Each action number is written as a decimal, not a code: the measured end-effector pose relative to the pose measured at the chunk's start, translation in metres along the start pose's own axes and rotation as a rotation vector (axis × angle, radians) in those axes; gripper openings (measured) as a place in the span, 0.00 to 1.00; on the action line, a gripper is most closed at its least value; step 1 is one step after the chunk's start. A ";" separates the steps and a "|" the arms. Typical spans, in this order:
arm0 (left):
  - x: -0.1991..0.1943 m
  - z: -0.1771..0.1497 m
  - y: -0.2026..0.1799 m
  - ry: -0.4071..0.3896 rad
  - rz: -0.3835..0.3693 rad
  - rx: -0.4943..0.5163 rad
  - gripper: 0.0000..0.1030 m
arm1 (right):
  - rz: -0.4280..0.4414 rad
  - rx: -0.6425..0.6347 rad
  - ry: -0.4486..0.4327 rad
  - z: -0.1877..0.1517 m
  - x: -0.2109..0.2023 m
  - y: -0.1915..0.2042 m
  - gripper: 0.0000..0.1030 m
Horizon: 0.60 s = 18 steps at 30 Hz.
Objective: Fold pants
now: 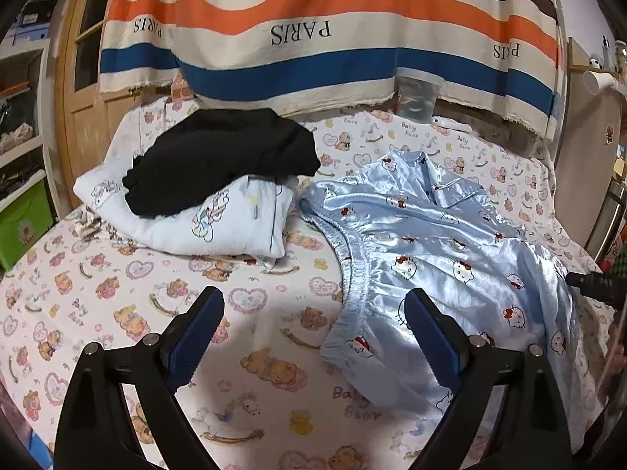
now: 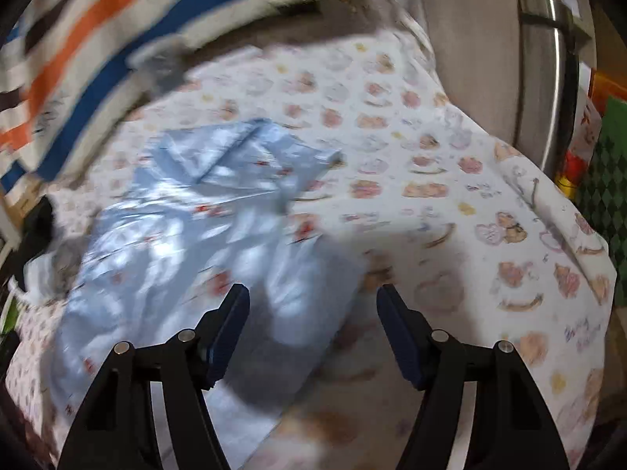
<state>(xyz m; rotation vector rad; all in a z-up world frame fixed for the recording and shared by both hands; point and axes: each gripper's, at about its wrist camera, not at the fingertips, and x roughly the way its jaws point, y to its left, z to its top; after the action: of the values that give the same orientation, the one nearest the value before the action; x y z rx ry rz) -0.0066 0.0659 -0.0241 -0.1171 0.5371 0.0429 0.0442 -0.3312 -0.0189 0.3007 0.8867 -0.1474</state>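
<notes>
The right wrist view is motion-blurred: the pants print is unreadable. Beside the pants, black clothing is cut off by the edge.

The left gripper hung over the bed sheet with its two blue fingers wide apart and nothing between them. Shiny light blue pants with little cat faces lay on the sheet, and the stretchy waistband was just by the right-hand finger. Farther back, a black cloth sat on top of a folded white cloth. A striped blanket hung behind the bed.
</notes>
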 end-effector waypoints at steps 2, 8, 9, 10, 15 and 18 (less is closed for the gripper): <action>-0.001 0.001 -0.001 -0.008 0.007 0.003 0.90 | 0.056 0.031 0.049 0.008 0.014 -0.011 0.45; 0.000 0.007 -0.006 -0.022 0.019 0.017 0.90 | 0.102 -0.002 0.032 0.022 0.014 -0.016 0.04; 0.002 0.009 -0.007 -0.022 0.022 0.022 0.90 | 0.042 -0.031 -0.004 0.028 0.009 -0.012 0.04; 0.003 0.010 -0.009 -0.020 0.024 0.027 0.90 | -0.006 -0.059 -0.034 0.033 0.005 -0.008 0.04; 0.011 0.017 -0.019 -0.006 0.035 0.067 0.90 | -0.159 -0.156 -0.078 0.073 0.013 0.006 0.04; 0.014 0.014 -0.024 0.009 0.038 0.094 0.90 | -0.203 -0.244 -0.062 0.083 0.025 0.012 0.07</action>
<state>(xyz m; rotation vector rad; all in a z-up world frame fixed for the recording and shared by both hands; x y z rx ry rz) 0.0140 0.0441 -0.0164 -0.0151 0.5495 0.0544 0.1242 -0.3460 0.0132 -0.0220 0.8631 -0.2332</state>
